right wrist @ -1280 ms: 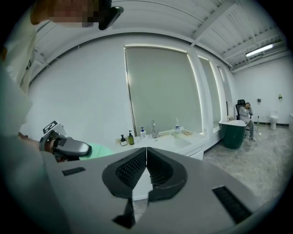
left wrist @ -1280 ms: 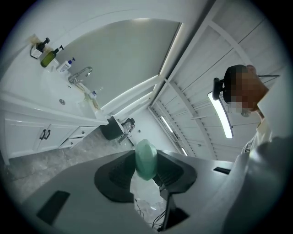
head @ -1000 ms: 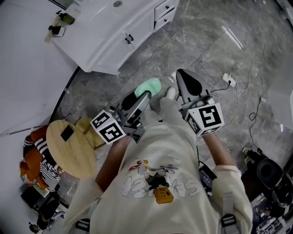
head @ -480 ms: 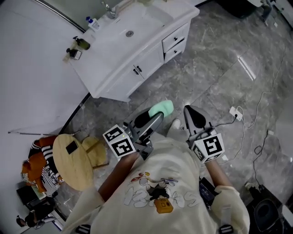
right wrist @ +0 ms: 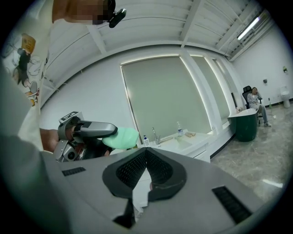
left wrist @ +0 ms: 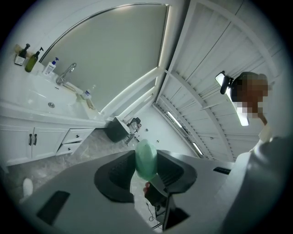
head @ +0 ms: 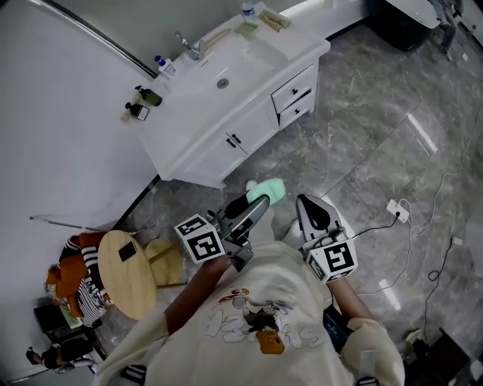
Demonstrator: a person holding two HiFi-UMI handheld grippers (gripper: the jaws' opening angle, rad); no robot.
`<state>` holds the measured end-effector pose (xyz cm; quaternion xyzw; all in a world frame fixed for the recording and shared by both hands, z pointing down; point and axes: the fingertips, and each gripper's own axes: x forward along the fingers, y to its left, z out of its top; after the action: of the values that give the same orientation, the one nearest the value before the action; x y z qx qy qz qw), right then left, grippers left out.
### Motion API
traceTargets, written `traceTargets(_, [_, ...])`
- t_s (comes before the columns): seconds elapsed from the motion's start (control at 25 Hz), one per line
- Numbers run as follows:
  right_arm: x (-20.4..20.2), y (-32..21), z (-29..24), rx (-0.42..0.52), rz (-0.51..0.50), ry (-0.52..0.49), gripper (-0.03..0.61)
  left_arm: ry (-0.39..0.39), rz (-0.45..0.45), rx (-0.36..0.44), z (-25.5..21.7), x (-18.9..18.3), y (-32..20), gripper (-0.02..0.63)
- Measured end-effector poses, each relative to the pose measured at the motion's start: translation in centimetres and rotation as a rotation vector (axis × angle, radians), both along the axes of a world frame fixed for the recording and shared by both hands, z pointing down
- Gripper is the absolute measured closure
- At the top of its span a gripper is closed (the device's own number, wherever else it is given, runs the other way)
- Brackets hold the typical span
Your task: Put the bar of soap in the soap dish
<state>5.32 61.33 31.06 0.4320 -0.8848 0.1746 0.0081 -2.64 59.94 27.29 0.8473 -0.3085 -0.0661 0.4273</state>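
A pale green bar of soap (head: 267,188) is clamped between the jaws of my left gripper (head: 260,197), held at waist height over the marble floor. In the left gripper view the soap (left wrist: 145,157) stands on edge between the black pads. My right gripper (head: 313,216) hangs beside it, shut with nothing in it; its own view shows the pads (right wrist: 158,170) pressed together. A white vanity (head: 249,113) with a sink (head: 223,75) stands ahead. Small items (head: 260,24) lie at the counter's far end; I cannot tell which one is the soap dish.
Bottles (head: 149,96) stand on the counter's left end by the faucet (head: 187,45). A round wooden stool (head: 127,271) and clutter sit at my left. A power strip and cable (head: 397,211) lie on the floor at right. A dark tub (head: 400,19) stands far right.
The vanity has come further into the head view and its far end now shows. Both grippers sit lower in the frame, still side by side, the soap still held.
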Motion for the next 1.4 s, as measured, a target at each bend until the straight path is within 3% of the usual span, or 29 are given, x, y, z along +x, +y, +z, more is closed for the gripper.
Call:
traceTargets(0.44, [-0.3,-3.7,2.1,-0.079,0.03,0.003,0.572,0.062,0.022,-0.011,1.4,0.9,-5.1,0.468])
traceTargets(0.68, [-1.1,-11.4,3.6,-0.129,0.058,0.044,0.572,0.086,-0.002,-0.019,2.7,-1.0,-13.1,0.468])
traceTargets(0.92, [-3.1,-21.0,3.0,-0.126,0.051,0.095,0.572,0.091,-0.047,-0.029,3.0,-5.2,-22.1,0.468])
traceTargets(1.4, [-8.3,-35.9,3.7,-0.191,0.084,0.149,0.572,0.124,-0.02,-0.039,3.0,-11.2,-35.9,0.468])
